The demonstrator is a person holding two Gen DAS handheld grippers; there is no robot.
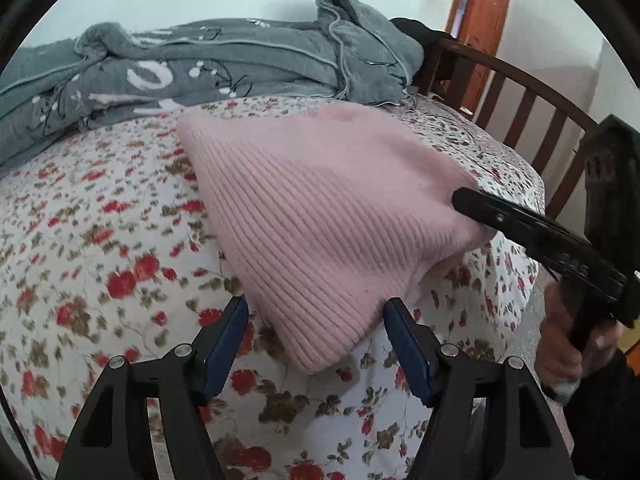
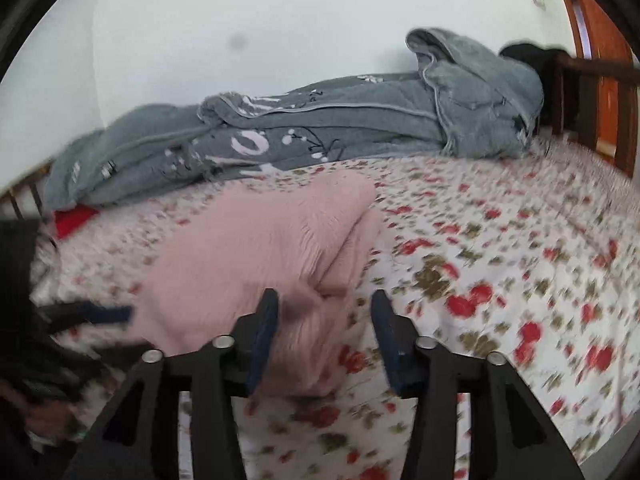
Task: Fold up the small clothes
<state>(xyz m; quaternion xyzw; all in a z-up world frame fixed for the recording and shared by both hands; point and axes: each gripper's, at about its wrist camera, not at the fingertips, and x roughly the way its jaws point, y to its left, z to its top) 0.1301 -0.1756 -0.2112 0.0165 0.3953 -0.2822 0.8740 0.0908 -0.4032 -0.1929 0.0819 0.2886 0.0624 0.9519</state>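
A pink ribbed knit garment [image 1: 320, 216] lies folded on the flowered bedspread [image 1: 100, 240]. My left gripper [image 1: 316, 320] is open, its blue-padded fingers either side of the garment's near corner. My right gripper [image 1: 464, 196] reaches in from the right, its tip at the garment's right edge. In the right wrist view the garment [image 2: 256, 248] lies just ahead, its near fold between the open fingers of my right gripper [image 2: 324, 312]. The left gripper [image 2: 112, 314] shows blurred at the left of that view.
A crumpled grey blanket [image 1: 224, 64] lies along the far side of the bed by the wall. A dark wooden footboard [image 1: 520, 92] stands at the right, with an orange door [image 1: 480, 20] behind. A red item [image 2: 76, 216] lies by the blanket's left end.
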